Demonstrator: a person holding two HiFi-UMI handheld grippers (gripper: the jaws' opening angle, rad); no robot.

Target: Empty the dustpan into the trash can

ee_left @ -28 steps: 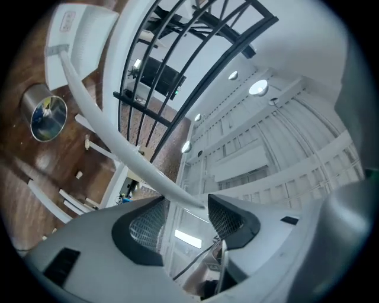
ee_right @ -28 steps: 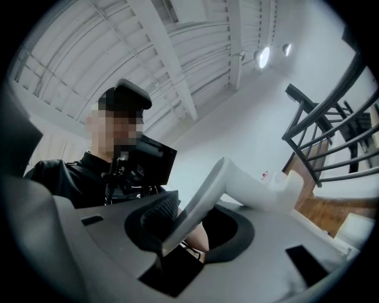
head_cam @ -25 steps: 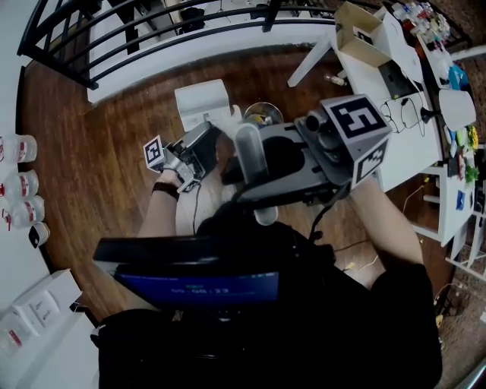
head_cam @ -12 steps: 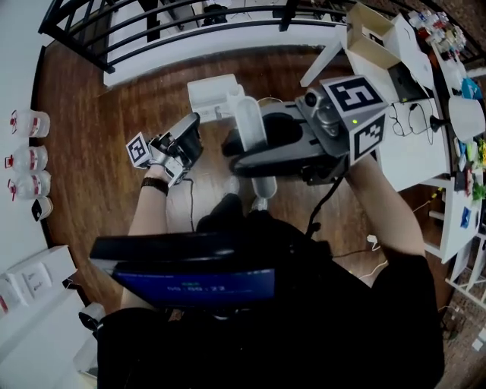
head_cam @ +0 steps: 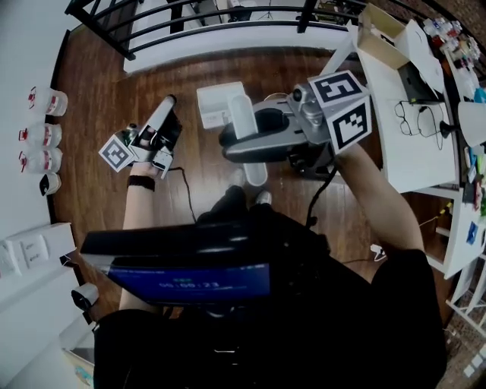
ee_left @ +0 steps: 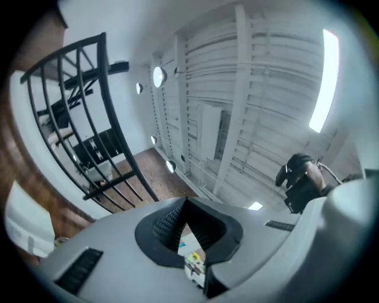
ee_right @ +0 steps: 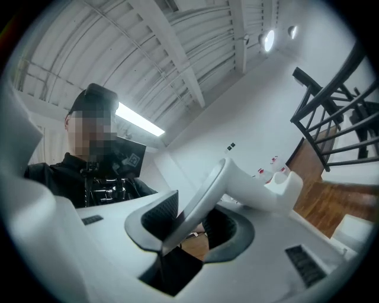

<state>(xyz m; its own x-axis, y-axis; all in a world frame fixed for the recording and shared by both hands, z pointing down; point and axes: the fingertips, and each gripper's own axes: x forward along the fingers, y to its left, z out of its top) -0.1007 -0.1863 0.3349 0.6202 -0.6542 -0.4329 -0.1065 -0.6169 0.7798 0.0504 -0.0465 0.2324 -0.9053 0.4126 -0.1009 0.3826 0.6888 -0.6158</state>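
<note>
My right gripper [head_cam: 230,147] is shut on the handle of a white dustpan [head_cam: 244,121], which stands steeply on end over the wooden floor. In the right gripper view the handle [ee_right: 204,198] lies pinched between the two dark pads and runs up to the right. Just beyond the dustpan sits a white box-shaped trash can [head_cam: 215,102]. My left gripper [head_cam: 167,103] hangs raised to the left of the can, apart from it, and points up and away. Its jaws [ee_left: 183,206] are shut with nothing between them.
A black railing [head_cam: 190,11] runs along the far side. A white table [head_cam: 402,106] with a cardboard box [head_cam: 383,34] stands at the right. Bottles [head_cam: 45,137] line a white ledge at the left. A cable [head_cam: 188,194] trails on the floor by my feet.
My left gripper has lifted, rolled and swung away to the left of the trash can. The right gripper has carried the dustpan a little closer to the can.
</note>
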